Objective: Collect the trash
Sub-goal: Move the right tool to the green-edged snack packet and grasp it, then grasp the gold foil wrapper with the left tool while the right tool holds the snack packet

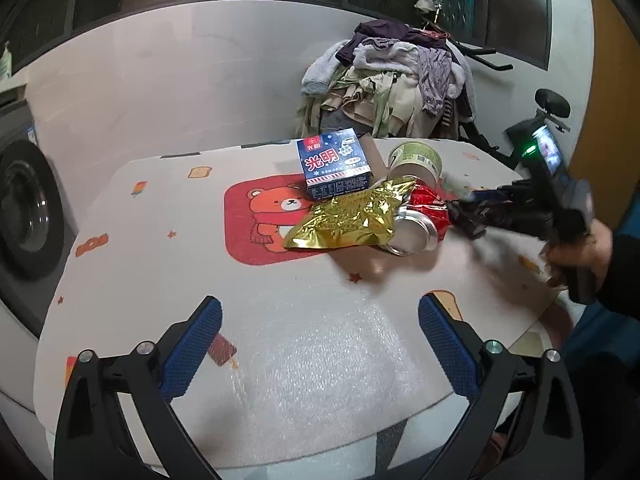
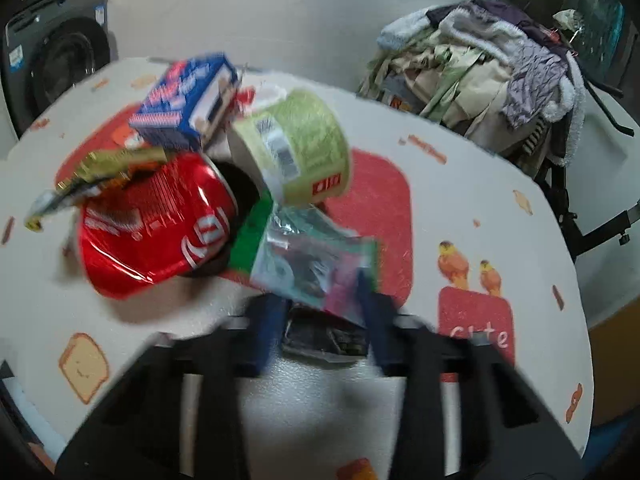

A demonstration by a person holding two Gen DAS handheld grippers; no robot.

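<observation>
there, a heap of trash near the middle of the counter (image 1: pixel 280 340), on its bear-print cover. blue carton (image 1: pixel 334 164) at 12 o'clock of the heap, upright, touching the gold foil bag (image 1: pixel 352 220) at 6 o'clock of it. crushed red can (image 2: pixel 156 224) just at 3 o'clock of the foil bag in the left wrist view, partly under it. green paper cup (image 2: pixel 296 148) on its side at 1 o'clock of the can, touching the carton. left claw (image 1: pixel 320 344) spread wide, low over bare cover at 6 o'clock of the heap, nothing between the blue pads (image 1: pixel 192 348). right claw (image 2: pixel 320 308) blurred, pinching a crinkled green-edged wrapper (image 2: pixel 312 260) at 4 o'clock of the can, wrapper edge between the two fingers. pile of clothes (image 1: pixel 396 88) beyond the counter at 1 o'clock; washing machine (image 1: pixel 28 208) at 9 o'clock.
</observation>
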